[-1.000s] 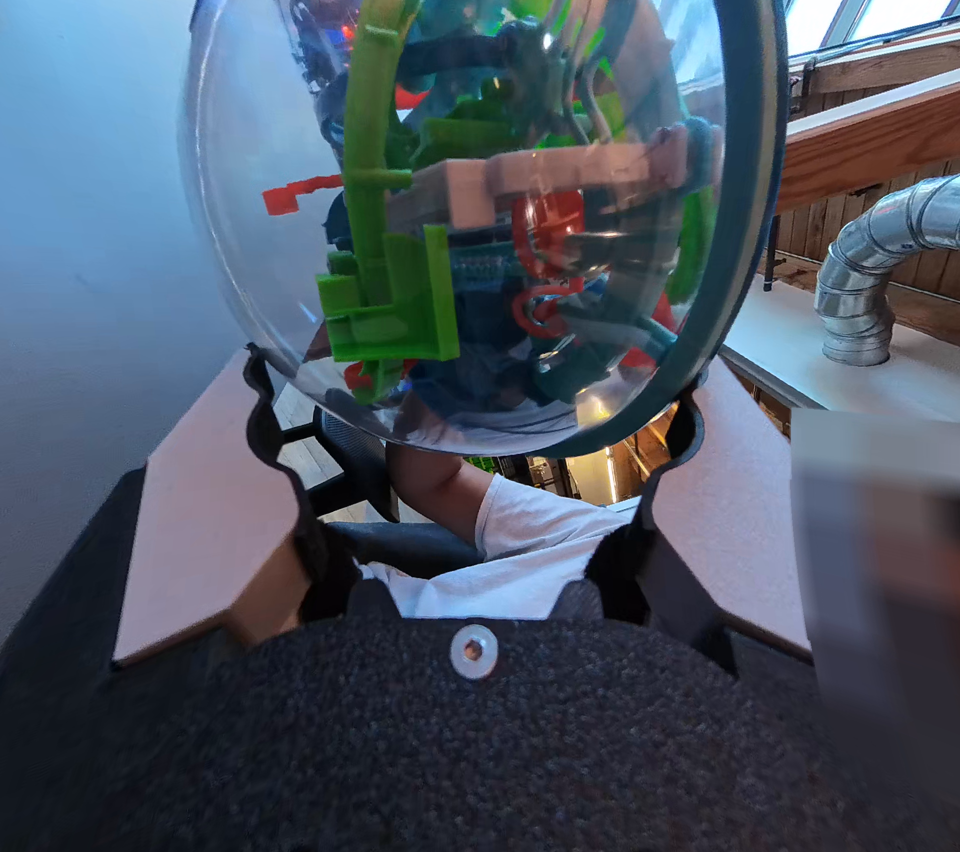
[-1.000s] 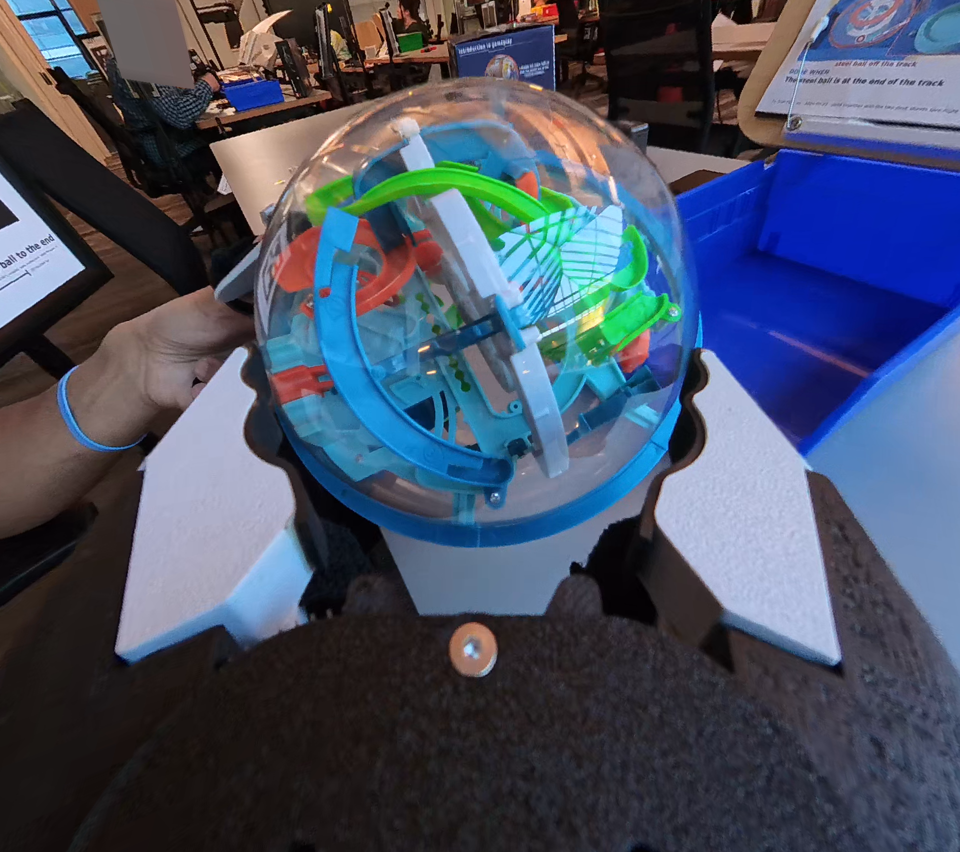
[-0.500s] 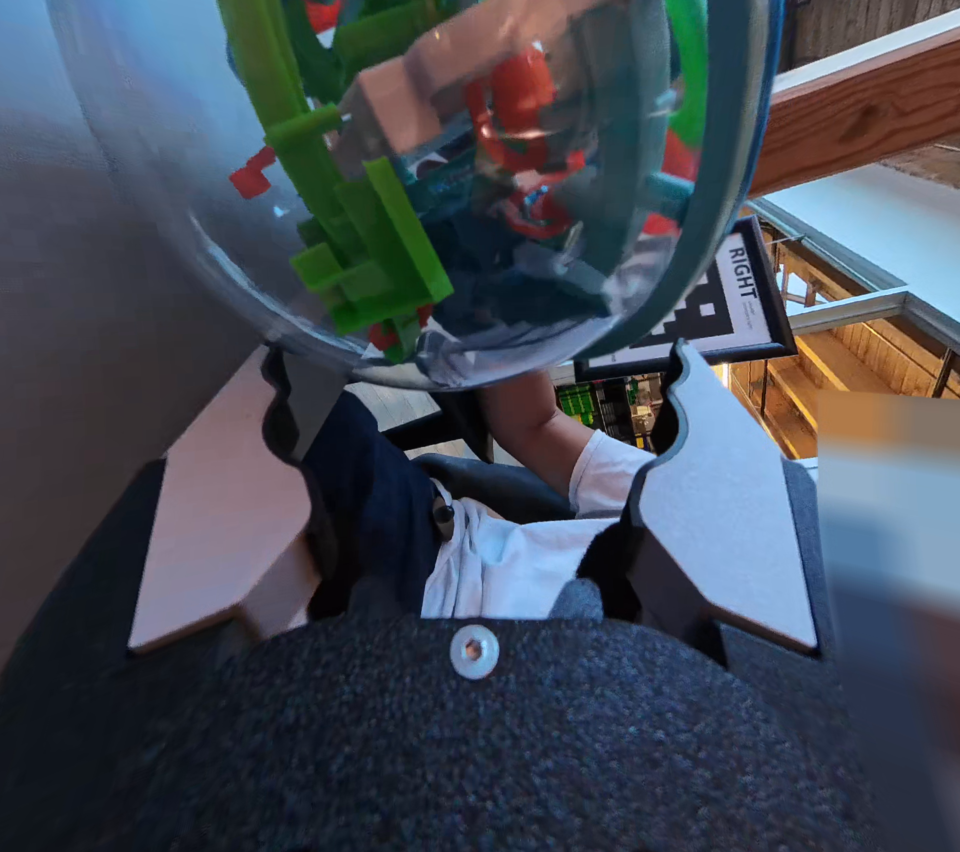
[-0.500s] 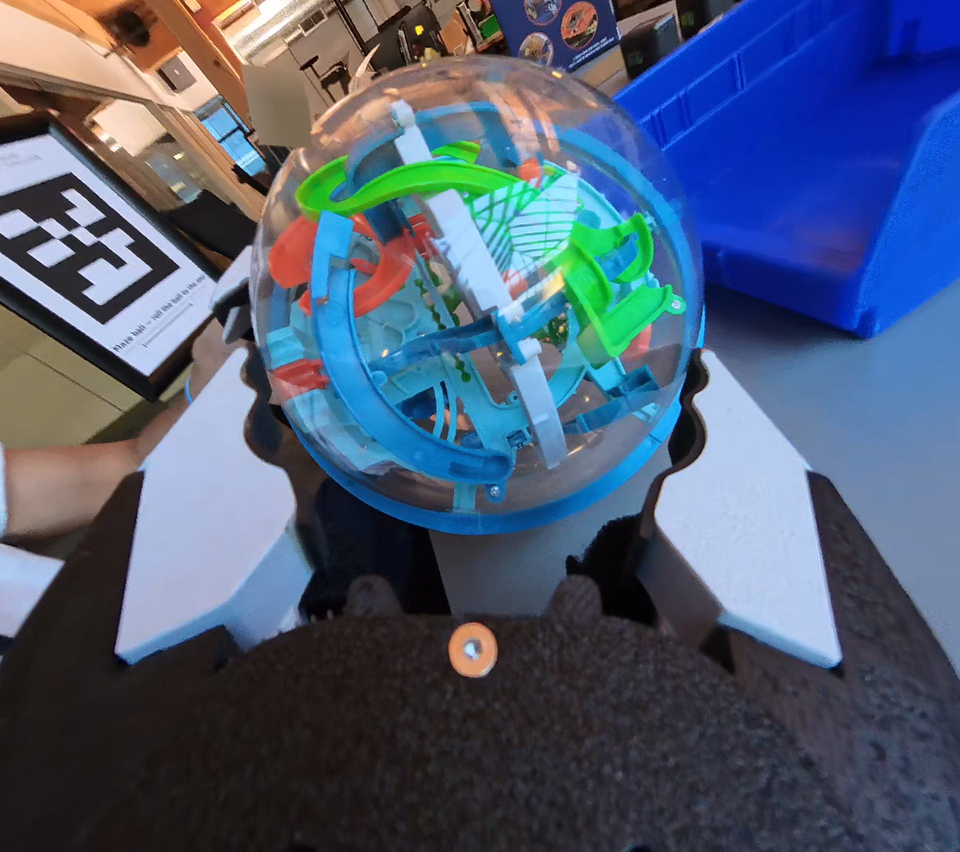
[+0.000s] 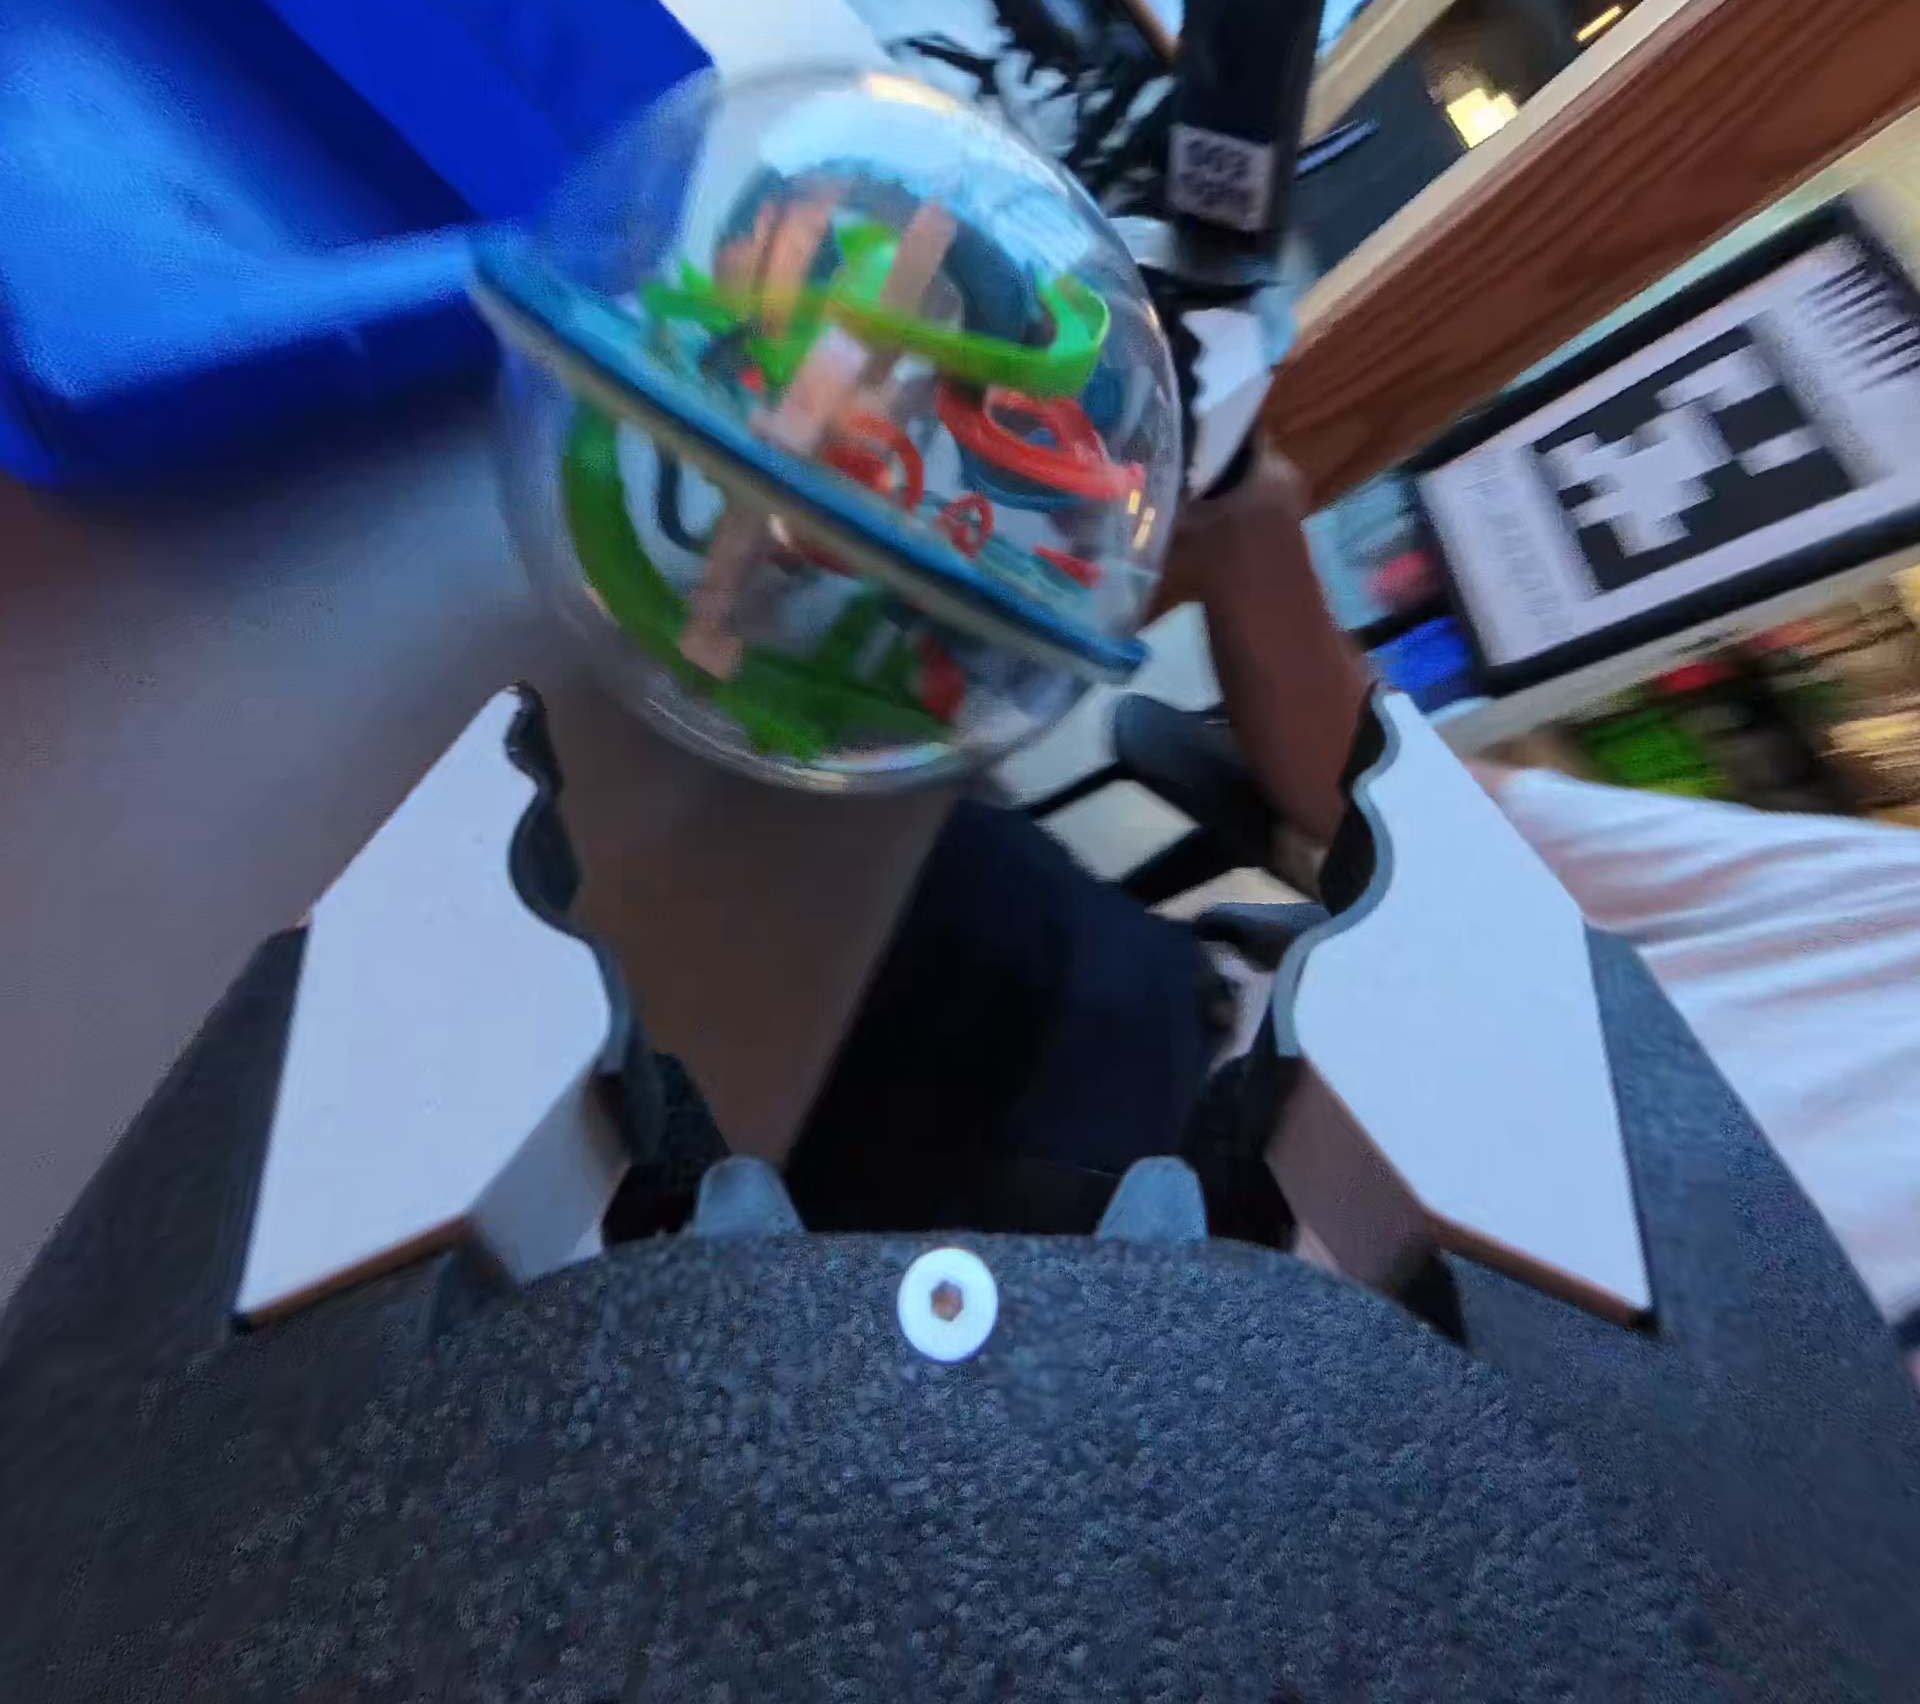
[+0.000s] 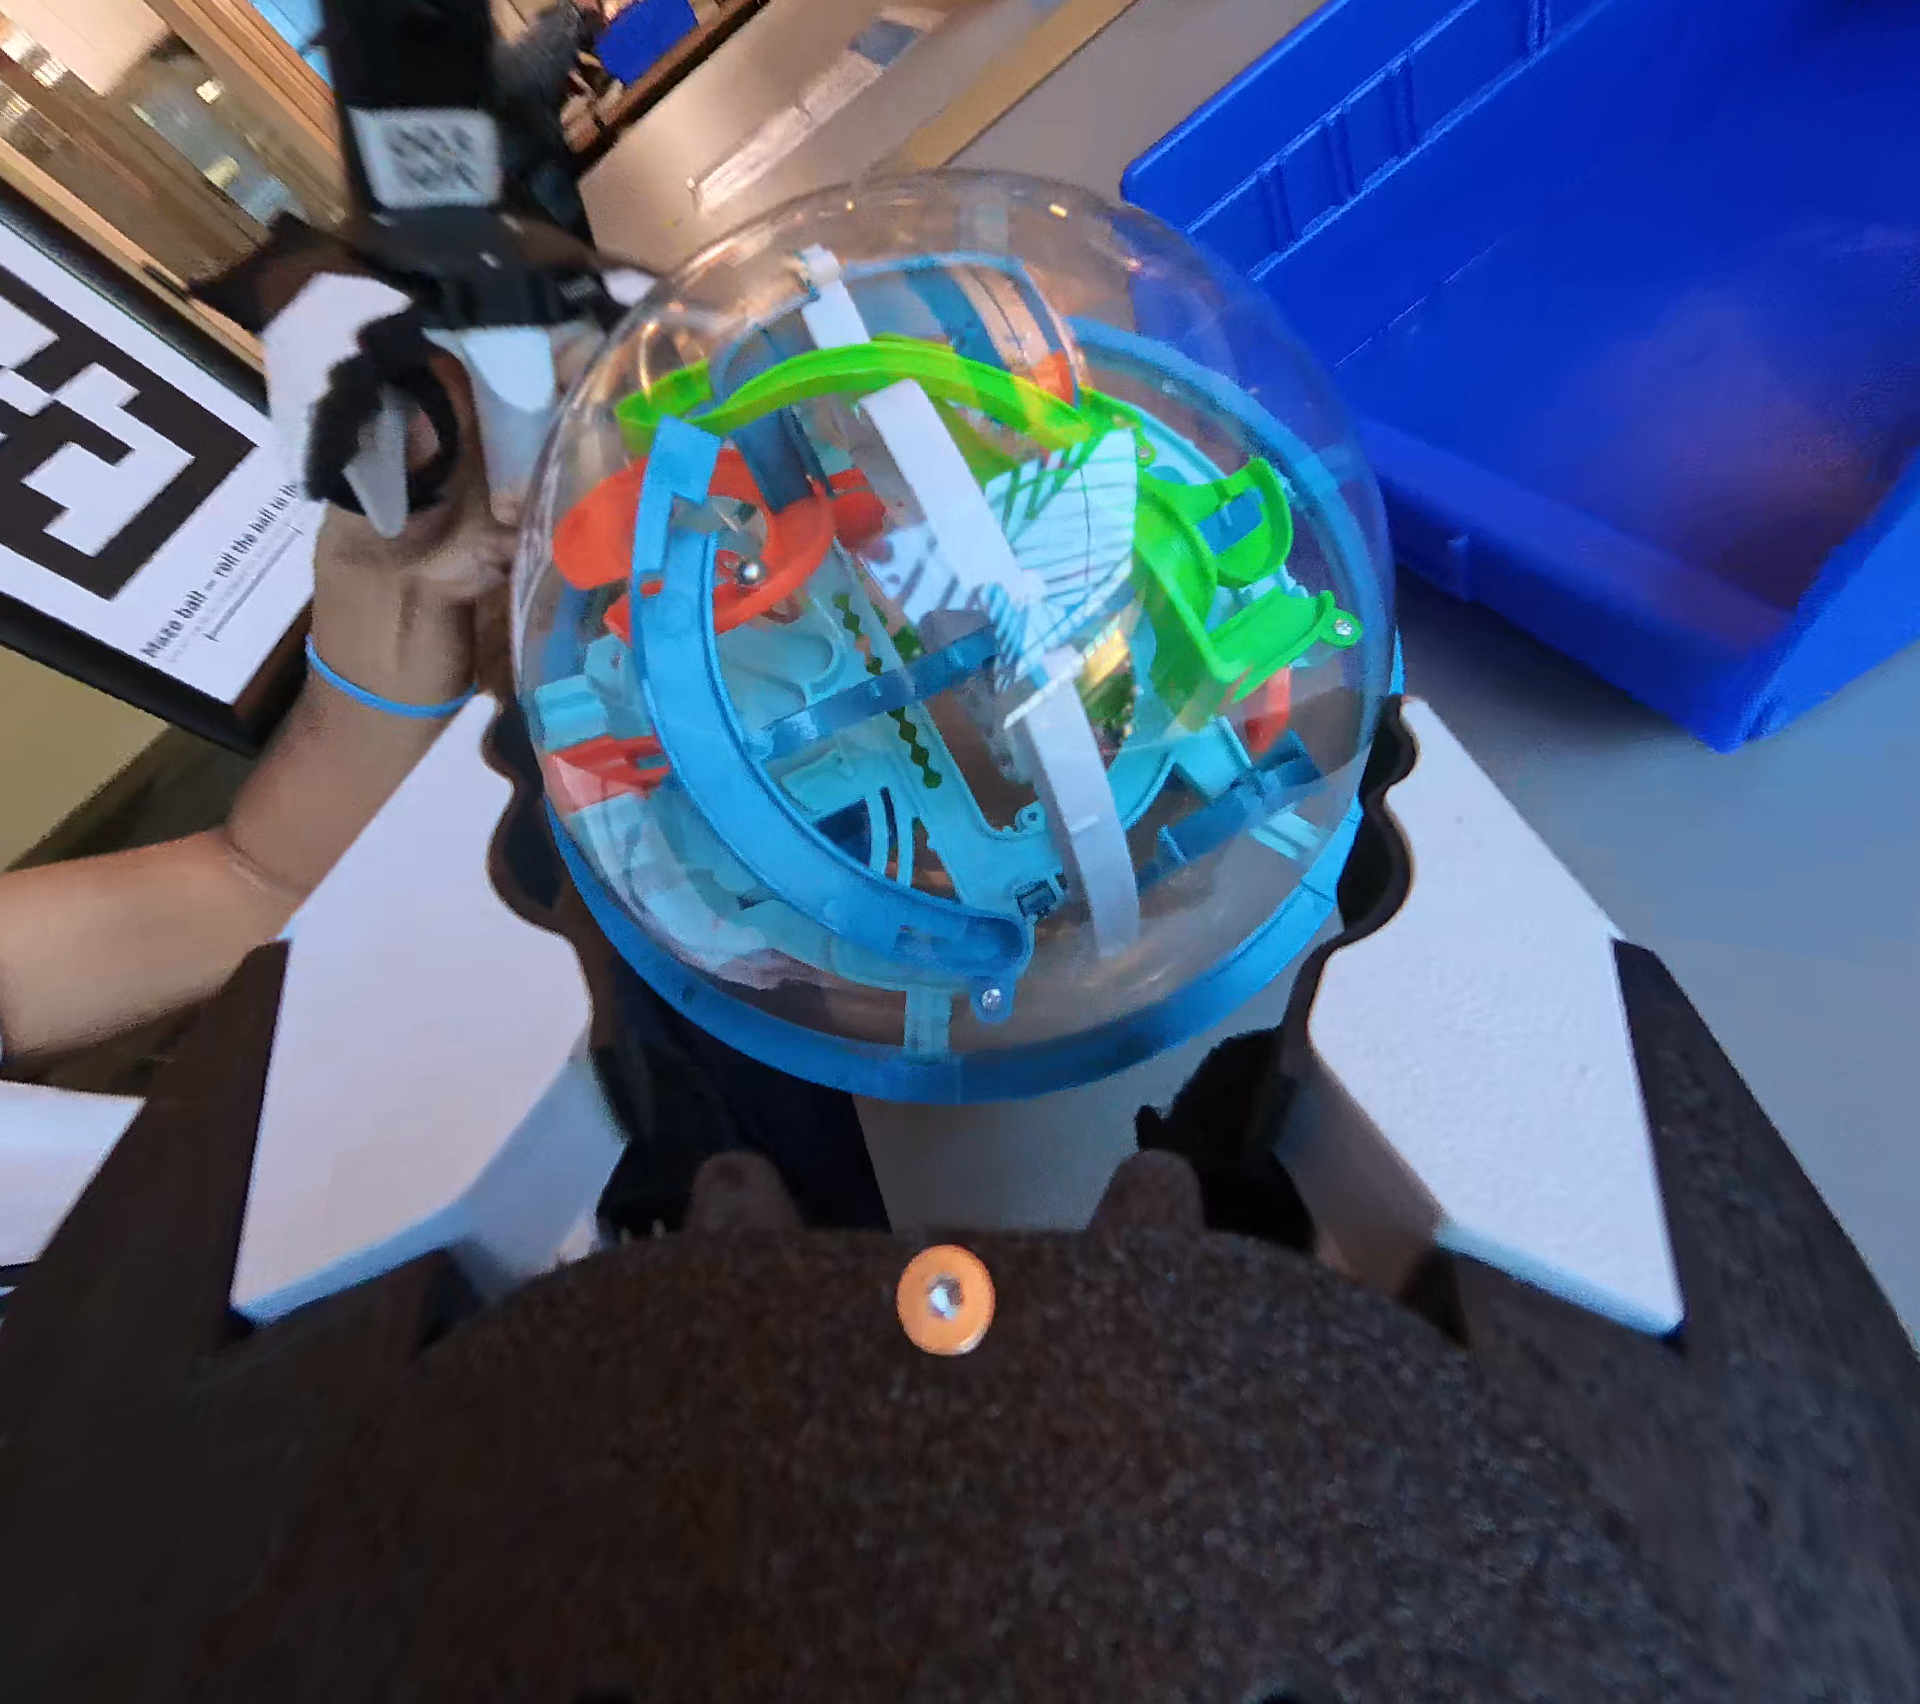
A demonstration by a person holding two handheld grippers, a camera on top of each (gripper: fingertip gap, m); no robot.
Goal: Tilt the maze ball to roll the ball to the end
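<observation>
The maze ball (image 6: 956, 636) is a clear sphere with a blue rim and green, orange and blue tracks inside. My right gripper (image 6: 951, 735) is shut on it, fingers at both sides of the rim, holding it above the grey table (image 6: 1683, 854). A small steel ball (image 6: 746, 574) sits on an orange track at the upper left inside. My left gripper (image 5: 945, 719) is open and empty, a little short of the maze ball (image 5: 831, 428), not touching it. It also shows in the right wrist view (image 6: 416, 407), beyond the sphere to the left.
A large blue bin (image 6: 1610, 304) stands on the table to the right, and shows in the left wrist view (image 5: 208, 148). A framed black-and-white marker sign (image 6: 94, 459) stands at the left. A hand with a blue wristband (image 6: 384, 646) holds the left gripper.
The left gripper has drawn back from the maze ball, which was at its fingertips. The right gripper has kept its hold and tilted down toward the table and bin.
</observation>
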